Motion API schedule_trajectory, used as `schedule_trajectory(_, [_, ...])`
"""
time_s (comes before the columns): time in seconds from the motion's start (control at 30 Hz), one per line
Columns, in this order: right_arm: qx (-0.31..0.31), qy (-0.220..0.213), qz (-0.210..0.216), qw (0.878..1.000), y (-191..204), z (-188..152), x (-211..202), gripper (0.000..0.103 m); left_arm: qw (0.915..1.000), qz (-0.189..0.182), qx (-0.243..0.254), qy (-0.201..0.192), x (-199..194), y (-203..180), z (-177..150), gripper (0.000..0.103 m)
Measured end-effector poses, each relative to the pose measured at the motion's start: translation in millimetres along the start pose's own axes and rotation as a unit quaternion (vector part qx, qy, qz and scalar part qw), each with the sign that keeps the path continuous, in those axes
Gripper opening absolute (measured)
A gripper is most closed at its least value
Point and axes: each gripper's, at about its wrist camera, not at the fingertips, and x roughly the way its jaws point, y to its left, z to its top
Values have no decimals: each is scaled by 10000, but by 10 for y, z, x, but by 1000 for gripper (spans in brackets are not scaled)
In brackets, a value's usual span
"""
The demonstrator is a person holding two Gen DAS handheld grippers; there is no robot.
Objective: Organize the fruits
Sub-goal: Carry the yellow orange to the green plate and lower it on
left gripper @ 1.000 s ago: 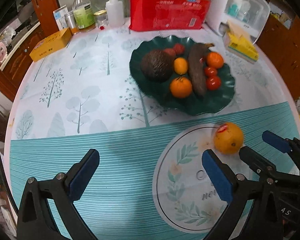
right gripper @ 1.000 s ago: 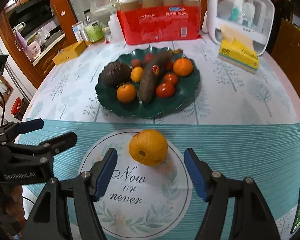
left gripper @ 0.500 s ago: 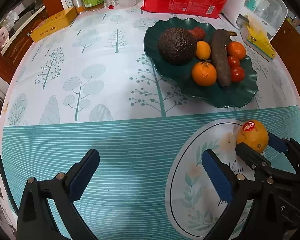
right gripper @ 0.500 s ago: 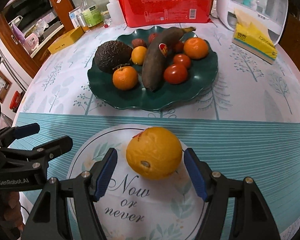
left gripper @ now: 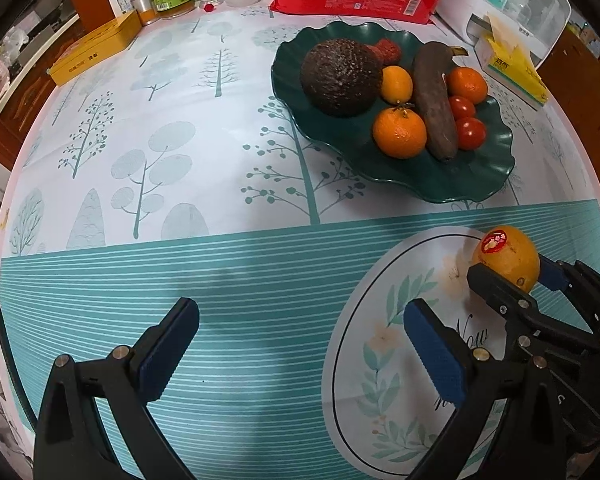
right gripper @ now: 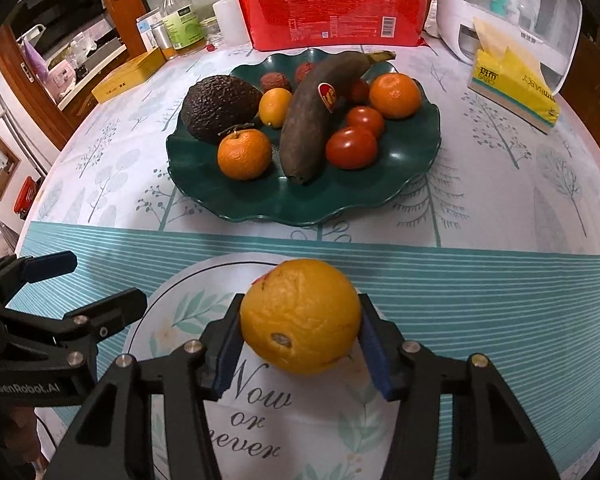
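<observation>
The orange (right gripper: 300,316) sits low in the centre of the right wrist view, clamped between the blue pads of the right gripper (right gripper: 300,344) over the round printed placemat (right gripper: 188,308). The left gripper (left gripper: 300,344) hangs wide open and empty. Above, in mid-frame, the green scalloped plate (right gripper: 380,196) holds an avocado (right gripper: 218,106), a dark banana (right gripper: 320,116), tangerines and tomatoes.

Orange (right gripper: 300,316) in front of fruit plate (right gripper: 380,196), tissue box (right gripper: 512,80) right, bottles (right gripper: 180,20) probably behind-left
</observation>
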Motion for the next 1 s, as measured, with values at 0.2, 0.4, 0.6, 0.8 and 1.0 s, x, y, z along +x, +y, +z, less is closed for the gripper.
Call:
schedule_trajectory(0.2, [59, 150, 169, 9997, 10, -8, -41, 52, 10000, -30, 29, 24, -103, -30, -23, 102])
schedule_trajectory(0.4, [32, 32, 267, 9996, 19, 76, -288, 52, 9996, -267, -49, -79, -352, 2, 89, 102])
schedule_trajectory(0.6, [-28, -336, 343, 9988, 10, 338, -699, 52, 9987, -273, -38, -437, -738, 58, 301, 102])
schedule_trajectory(0.8, [-118, -760, 318, 9965, 41, 742, -1116, 52, 9960, -173, 61, -876, -1131, 137, 648, 102])
schedule_trajectory(1.0, [-64, -1233, 265, 9920, 37, 1292, -1375, 52, 9902, -170, 54, -1386, -1436, 225, 1099, 102])
